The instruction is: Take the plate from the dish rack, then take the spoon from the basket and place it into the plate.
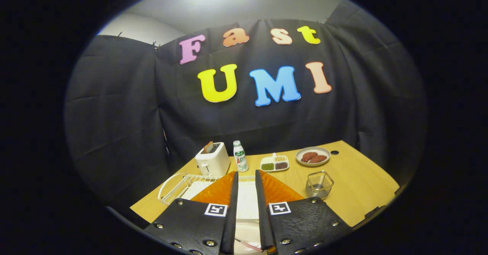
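Observation:
My gripper (247,173) hangs over the near left part of the wooden table (354,186), its fingers parted by a narrow gap. Under and behind the fingers lies a white wire dish rack (179,184). A pale flat surface fills the gap between the fingers, and I cannot tell whether it is the plate or the rack's tray. Nothing is visibly pressed by both fingers. A small wire basket (319,184) stands just ahead of the right finger; its contents are too small to make out.
Along the back of the table stand a white toaster (212,159) with a slice in it, a small bottle (240,156), a divided white dish (274,164) and a round plate of brown food (313,156). Black cloth walls close in the table.

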{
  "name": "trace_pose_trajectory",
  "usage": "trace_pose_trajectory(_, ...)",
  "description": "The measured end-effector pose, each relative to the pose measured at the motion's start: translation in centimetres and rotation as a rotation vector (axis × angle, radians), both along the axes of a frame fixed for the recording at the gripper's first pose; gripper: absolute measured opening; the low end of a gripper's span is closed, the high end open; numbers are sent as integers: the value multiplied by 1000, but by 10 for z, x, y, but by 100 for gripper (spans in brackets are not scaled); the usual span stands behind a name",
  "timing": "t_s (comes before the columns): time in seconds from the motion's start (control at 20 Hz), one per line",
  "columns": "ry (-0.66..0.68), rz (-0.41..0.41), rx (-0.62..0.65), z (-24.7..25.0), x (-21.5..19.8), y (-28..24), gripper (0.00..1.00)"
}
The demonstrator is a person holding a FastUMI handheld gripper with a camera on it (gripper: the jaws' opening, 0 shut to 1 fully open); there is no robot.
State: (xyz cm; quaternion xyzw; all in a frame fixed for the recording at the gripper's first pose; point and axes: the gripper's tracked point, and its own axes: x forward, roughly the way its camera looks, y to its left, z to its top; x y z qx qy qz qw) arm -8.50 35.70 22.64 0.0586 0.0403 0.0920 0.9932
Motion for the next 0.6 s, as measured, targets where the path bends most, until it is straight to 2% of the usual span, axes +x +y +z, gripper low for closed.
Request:
trace_pose_trajectory(0.25, -103, -39, -35, 49, 9, -18, 25)
trace_pose_trajectory(0.3, -115, -59, -38, 55, 11, -22, 37)
trace_pose_trajectory(0.35, -119, -73, -38, 58, 12, -29, 44)
trace_pose_trajectory(0.55, -150, -102, -26, 72, 16, -45, 46)
trace_pose_trajectory(0.6, -155, -117, -23, 71, 16, -52, 62)
